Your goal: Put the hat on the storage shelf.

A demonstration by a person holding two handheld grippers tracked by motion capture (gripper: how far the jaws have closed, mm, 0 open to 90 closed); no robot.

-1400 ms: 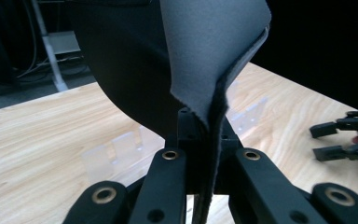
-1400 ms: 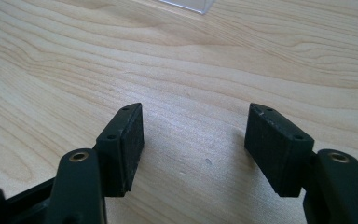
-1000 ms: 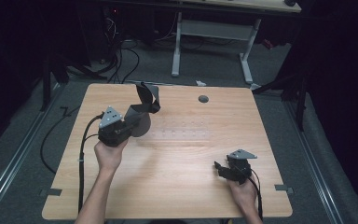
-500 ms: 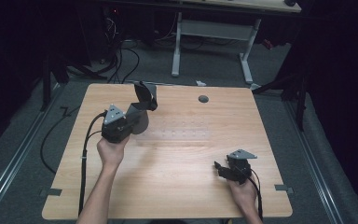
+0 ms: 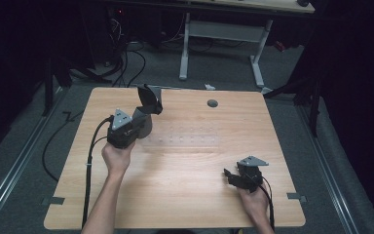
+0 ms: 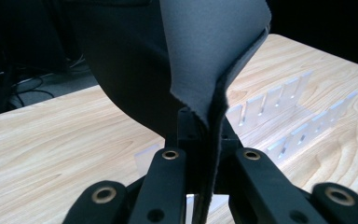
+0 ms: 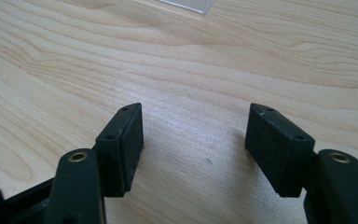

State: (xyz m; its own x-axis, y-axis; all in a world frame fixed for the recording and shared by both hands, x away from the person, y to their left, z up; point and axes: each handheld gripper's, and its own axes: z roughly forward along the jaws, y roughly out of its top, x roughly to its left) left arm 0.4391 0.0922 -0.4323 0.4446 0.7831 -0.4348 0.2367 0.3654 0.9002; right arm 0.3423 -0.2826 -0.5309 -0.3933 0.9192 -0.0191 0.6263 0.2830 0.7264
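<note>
Between the closed jaws of the left gripper (image 6: pixel 200 154), a dark grey cloth (image 6: pixel 205 51) is showing a matt, soft face and a rough cut edge. Beyond the jaws, the light wood tabletop (image 6: pixel 51 140) is looking smooth and faintly glossy, its grain plain, and a clear plastic slotted rack (image 6: pixel 284 112) is lying on it.

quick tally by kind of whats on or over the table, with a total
tongs: 2, left tongs shut on the pad, right tongs open
dark grey pad: 1
clear slotted rack: 1
total: 4
</note>
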